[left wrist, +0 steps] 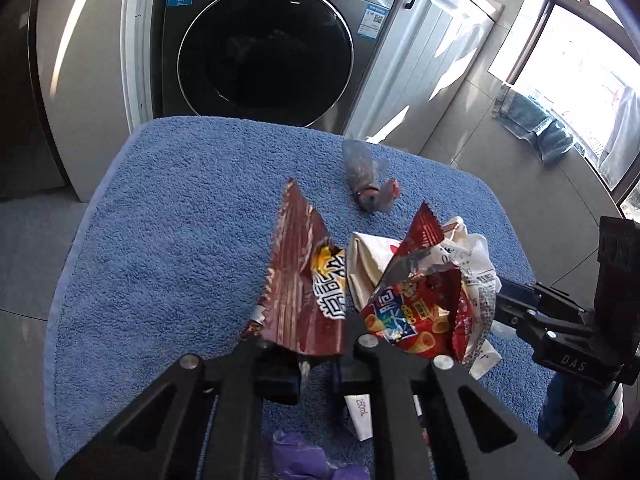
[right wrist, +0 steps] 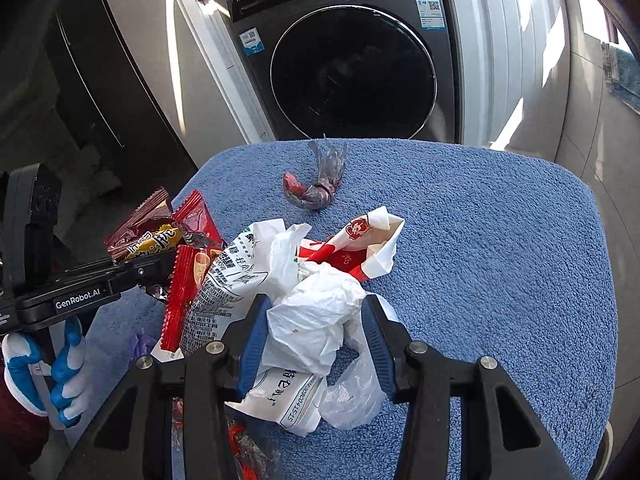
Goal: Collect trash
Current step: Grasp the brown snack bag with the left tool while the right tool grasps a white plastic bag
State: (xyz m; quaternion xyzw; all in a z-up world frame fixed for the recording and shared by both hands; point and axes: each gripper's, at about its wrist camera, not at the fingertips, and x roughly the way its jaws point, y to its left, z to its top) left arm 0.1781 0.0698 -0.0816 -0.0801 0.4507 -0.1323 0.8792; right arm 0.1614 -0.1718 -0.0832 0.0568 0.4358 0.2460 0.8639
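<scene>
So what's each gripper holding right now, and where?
Left gripper: brown snack wrapper, by its bottom edge. Right gripper: jaws straddle crumpled white plastic bag; grip unclear.
</scene>
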